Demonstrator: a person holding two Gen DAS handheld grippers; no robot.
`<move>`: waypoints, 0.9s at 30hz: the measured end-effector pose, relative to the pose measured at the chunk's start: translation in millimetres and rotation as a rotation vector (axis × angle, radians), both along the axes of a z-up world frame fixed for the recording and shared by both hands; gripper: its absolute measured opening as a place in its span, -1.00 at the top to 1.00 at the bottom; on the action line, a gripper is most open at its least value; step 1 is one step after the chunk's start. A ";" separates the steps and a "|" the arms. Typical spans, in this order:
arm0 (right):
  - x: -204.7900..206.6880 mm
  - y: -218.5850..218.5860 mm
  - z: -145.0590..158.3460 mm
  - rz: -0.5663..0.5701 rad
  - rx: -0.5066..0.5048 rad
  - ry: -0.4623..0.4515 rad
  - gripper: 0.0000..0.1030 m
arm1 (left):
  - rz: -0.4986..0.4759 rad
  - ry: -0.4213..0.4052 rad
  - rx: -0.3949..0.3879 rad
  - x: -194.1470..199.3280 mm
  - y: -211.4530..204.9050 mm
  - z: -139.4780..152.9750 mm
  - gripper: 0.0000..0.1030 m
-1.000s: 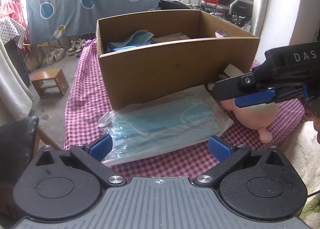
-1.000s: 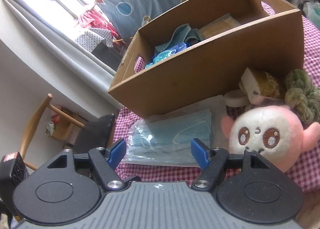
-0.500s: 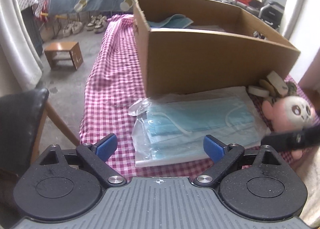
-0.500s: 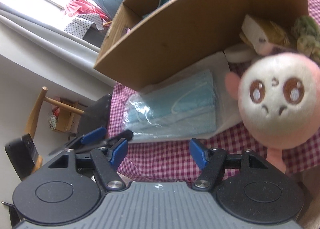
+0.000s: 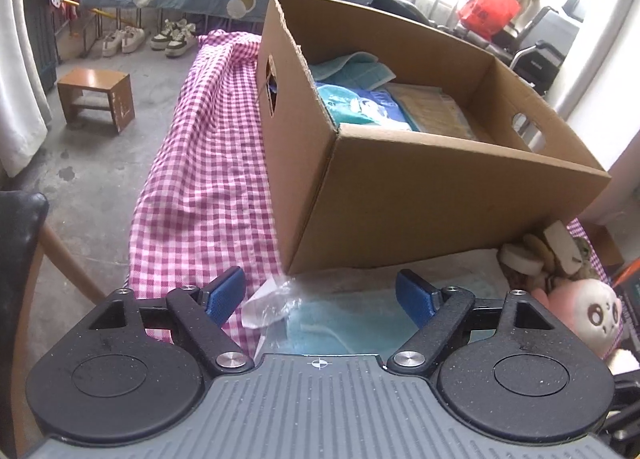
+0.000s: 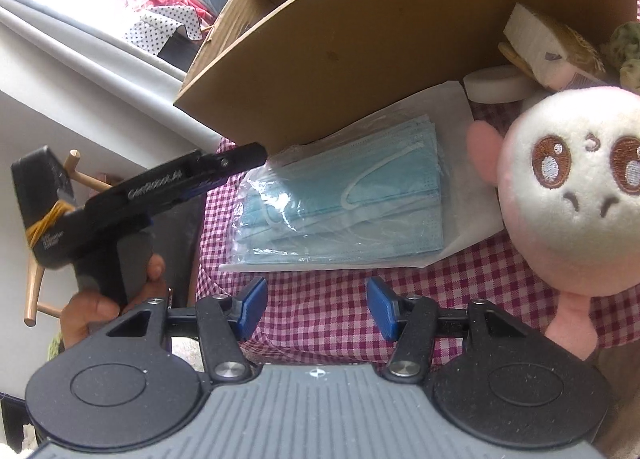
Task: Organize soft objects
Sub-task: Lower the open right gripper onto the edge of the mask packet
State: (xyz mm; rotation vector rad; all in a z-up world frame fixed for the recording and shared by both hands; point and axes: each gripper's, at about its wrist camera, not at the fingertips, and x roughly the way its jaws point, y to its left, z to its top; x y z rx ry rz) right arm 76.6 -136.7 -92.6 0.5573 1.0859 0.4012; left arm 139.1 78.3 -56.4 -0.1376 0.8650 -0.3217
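Pack of face masks (image 6: pixel 344 199), blue, sealed in clear plastic: laid flat on the checked tablecloth (image 5: pixel 208 187), touching the foot of the cardboard box (image 5: pixel 440 211) at its near corner. Compared with a second ago, the pack is met from its left end rather than from the front; its crumpled plastic edge (image 5: pixel 272 301) is now framed between the blue pads of the left gripper (image 5: pixel 320 295). Jaws of that gripper are seen spread and closing, with the plastic edge between them but not yet pinched. Right gripper (image 6: pixel 316 309) has been lowered toward the front edge of the pack; its jaws are narrower than before and closing, with only tablecloth between them and nothing held.

Plush toy (image 6: pixel 572 187), pink and white, is found just beside the pack on the right, with a sponge (image 6: pixel 544 43) and a round pad (image 6: pixel 496 85) behind it against the box. Folded cloths and flat packets are already stored inside the box.

Reading for the task: a two-ended pickup of the pack is judged to be in preparation, the lift into the box not yet begun
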 end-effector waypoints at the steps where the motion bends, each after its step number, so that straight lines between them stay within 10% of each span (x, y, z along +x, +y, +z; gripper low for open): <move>1: 0.5 0.8 -0.6 0.002 -0.001 0.002 -0.13 | -0.002 0.007 -0.002 4.6 -0.7 -2.7 -0.62; 27: 1.7 -4.3 -17.4 -0.045 0.020 0.031 -0.14 | -0.092 0.120 -0.028 -22.1 -5.7 -22.9 -0.79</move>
